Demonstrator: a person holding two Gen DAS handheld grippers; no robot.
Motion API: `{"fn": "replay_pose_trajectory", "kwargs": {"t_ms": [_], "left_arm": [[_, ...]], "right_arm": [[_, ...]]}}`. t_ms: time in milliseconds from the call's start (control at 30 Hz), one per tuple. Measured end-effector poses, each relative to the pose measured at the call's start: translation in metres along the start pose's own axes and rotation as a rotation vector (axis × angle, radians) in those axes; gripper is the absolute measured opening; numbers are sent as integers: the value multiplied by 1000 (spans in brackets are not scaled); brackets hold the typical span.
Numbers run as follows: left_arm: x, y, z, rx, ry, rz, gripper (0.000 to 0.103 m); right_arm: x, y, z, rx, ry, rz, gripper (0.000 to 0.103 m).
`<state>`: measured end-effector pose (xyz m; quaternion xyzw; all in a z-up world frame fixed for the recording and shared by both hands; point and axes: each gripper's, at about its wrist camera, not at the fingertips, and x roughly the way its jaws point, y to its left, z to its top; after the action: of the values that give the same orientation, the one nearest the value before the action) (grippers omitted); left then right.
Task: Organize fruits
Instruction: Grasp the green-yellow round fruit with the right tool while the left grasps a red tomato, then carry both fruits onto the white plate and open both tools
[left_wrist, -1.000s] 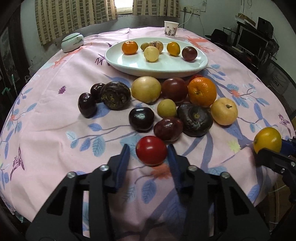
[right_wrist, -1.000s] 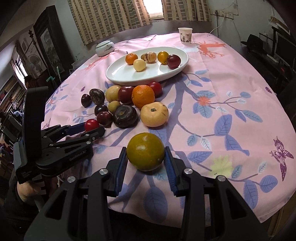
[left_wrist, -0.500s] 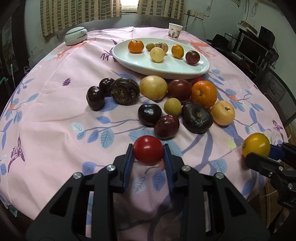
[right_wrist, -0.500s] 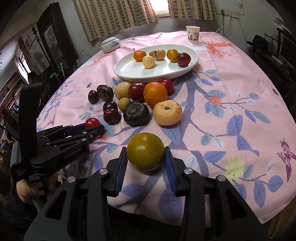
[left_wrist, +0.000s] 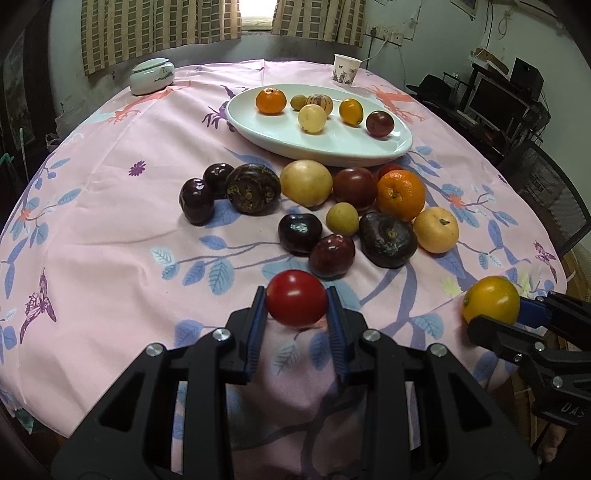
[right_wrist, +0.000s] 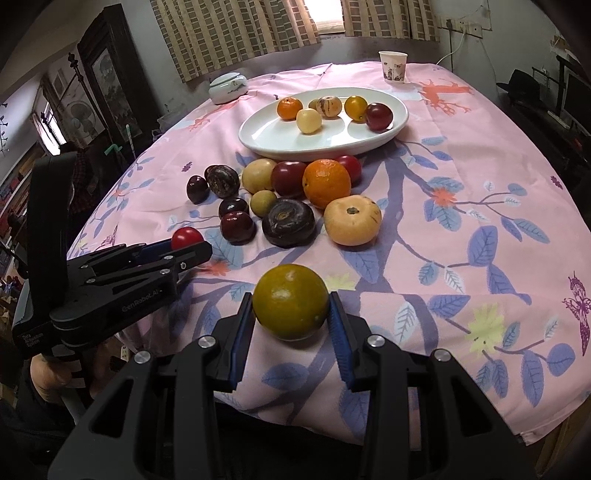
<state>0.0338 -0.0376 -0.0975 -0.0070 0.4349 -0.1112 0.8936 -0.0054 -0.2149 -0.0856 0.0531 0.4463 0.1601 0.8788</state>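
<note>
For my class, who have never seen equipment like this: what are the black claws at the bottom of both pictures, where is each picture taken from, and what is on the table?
No robot here: a person holds two hand-operated grippers, each with a camera looking along its fingers. One picture is from the left gripper, shut on a red fruit. The other is from the right gripper, shut on a yellow-green citrus. Each gripper also appears at the edge of the other's picture. On the pink floral tablecloth lie loose fruits, and behind them a white oval plate holds six more.
</note>
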Motion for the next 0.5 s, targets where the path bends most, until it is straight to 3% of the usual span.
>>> {"fn": "replay_pose_trajectory", "kwargs": {"t_ms": [300, 500], "left_arm": [[-7, 15, 26, -25, -13, -19, 32], [1, 25, 79, -14, -41, 5, 32]], "right_arm": [[9, -2, 17, -8, 9, 15, 40], [18, -1, 65, -62, 6, 20, 40]]}}
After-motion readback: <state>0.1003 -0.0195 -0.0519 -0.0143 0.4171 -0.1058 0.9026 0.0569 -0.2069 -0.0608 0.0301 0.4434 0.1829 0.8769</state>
